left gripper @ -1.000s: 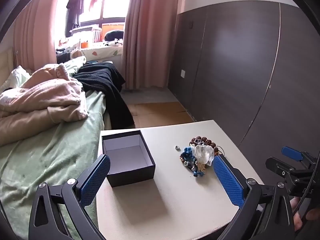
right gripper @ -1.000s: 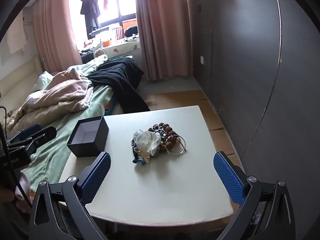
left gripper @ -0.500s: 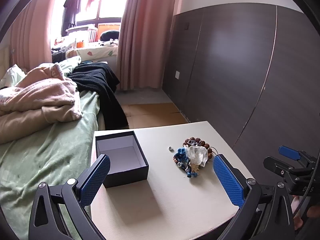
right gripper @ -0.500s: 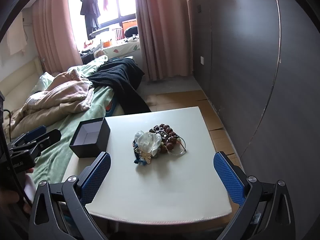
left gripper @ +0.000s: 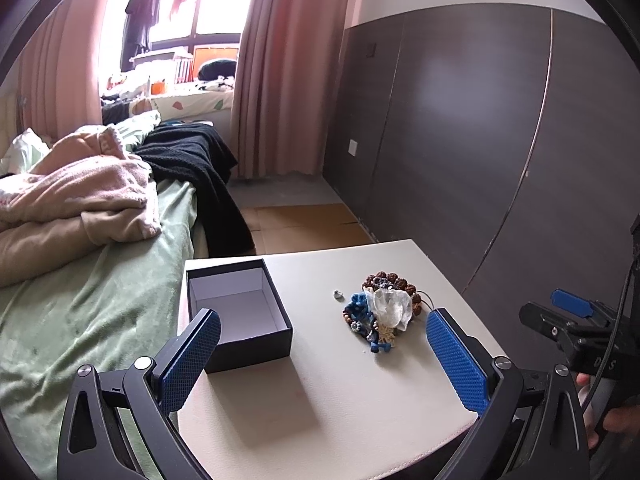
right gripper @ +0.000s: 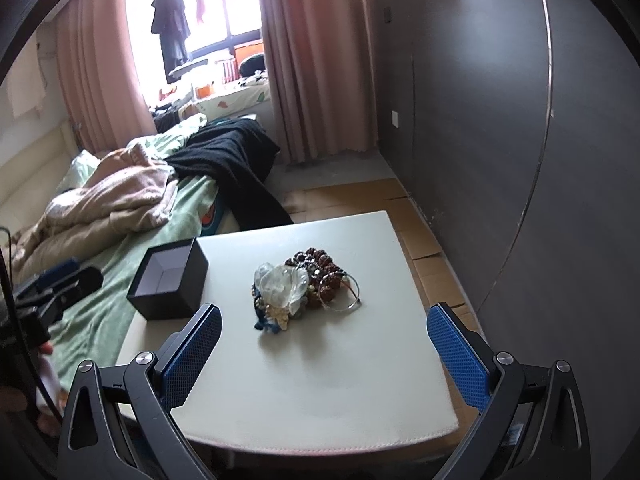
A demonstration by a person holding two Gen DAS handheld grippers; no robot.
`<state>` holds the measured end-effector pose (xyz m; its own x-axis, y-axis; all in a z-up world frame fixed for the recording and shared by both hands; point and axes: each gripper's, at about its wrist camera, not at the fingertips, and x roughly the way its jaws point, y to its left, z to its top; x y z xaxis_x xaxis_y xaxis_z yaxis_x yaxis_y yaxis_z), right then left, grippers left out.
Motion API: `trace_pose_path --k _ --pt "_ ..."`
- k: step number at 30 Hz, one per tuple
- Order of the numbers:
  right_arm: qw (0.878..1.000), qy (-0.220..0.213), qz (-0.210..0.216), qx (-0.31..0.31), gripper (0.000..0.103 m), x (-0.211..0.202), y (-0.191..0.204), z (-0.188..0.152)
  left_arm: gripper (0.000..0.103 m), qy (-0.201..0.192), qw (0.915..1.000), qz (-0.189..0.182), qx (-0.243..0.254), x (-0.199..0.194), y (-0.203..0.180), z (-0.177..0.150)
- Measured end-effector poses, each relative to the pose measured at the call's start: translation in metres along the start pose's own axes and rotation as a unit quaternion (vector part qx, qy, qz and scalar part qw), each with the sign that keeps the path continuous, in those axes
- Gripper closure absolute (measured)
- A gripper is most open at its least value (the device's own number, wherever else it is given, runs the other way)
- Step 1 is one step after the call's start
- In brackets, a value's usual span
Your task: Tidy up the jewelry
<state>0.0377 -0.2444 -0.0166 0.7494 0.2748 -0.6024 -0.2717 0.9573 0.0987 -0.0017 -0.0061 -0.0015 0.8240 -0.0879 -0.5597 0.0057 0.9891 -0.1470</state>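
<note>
Both grippers [left gripper: 320, 356] [right gripper: 320, 352] closer to pile [right gripper: 304, 288].

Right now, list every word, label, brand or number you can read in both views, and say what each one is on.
"D S": pale letters on the black body of the right gripper, seen in the left wrist view; partly cut off, so the full word cannot be read.
Black box: no print visible.
Jewelry pile: no tags or text visible.
Table: no markings.
Nothing else is legible.
</note>
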Motion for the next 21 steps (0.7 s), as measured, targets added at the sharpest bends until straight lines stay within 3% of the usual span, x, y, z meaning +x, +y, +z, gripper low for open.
trace_pose_path --k 5,21 --pt "1.0 0.0 0.01 0.025 0.0 0.003 -0.003 0.001 0.0 0.009 0.9999 0.001 -0.006 0.003 0.001 -0.003" --pt "1.0 0.002 0.007 -0.006 0.0 0.001 0.018 0.004 0.0 -0.004 0.9999 0.014 -0.003 0.008 0.006 -0.003"
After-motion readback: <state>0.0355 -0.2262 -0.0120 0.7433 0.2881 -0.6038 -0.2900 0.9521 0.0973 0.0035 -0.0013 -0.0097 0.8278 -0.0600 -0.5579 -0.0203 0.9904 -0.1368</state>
